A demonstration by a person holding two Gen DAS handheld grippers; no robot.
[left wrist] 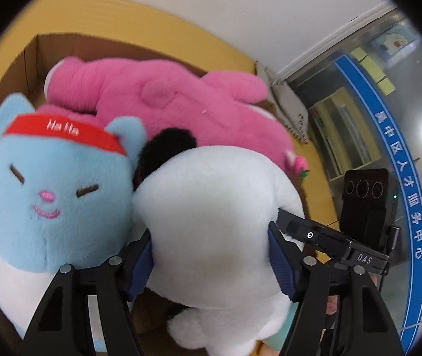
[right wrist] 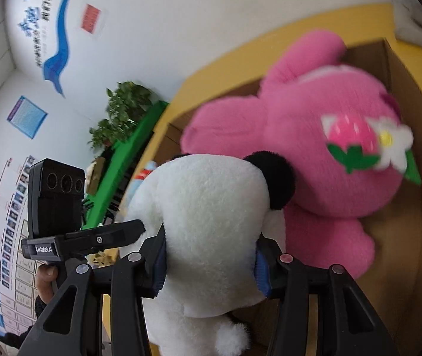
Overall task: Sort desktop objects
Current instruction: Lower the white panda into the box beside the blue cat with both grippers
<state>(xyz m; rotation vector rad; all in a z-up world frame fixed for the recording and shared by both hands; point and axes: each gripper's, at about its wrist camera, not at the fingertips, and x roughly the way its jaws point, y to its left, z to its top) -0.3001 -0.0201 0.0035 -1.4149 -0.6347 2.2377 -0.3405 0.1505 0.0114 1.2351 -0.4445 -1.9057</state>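
A white plush toy with black ears [left wrist: 213, 213] is held between both grippers over an open cardboard box [left wrist: 33, 62]. My left gripper [left wrist: 211, 255] is shut on it, blue pads pressing its sides. My right gripper [right wrist: 208, 264] is also shut on the white plush [right wrist: 208, 216] from the other side. In the box lie a big pink plush [left wrist: 166, 101] with a strawberry and flower on its head [right wrist: 359, 142] and a light-blue cat plush [left wrist: 50, 195] with a red headband.
The box stands on a yellow table [left wrist: 139, 17]; its right wall [right wrist: 412, 136] is close to the pink plush. The other gripper's camera unit [left wrist: 368, 204] shows at the right. A white wall, a glass door [left wrist: 388, 103] and a plant [right wrist: 124, 112] lie beyond.
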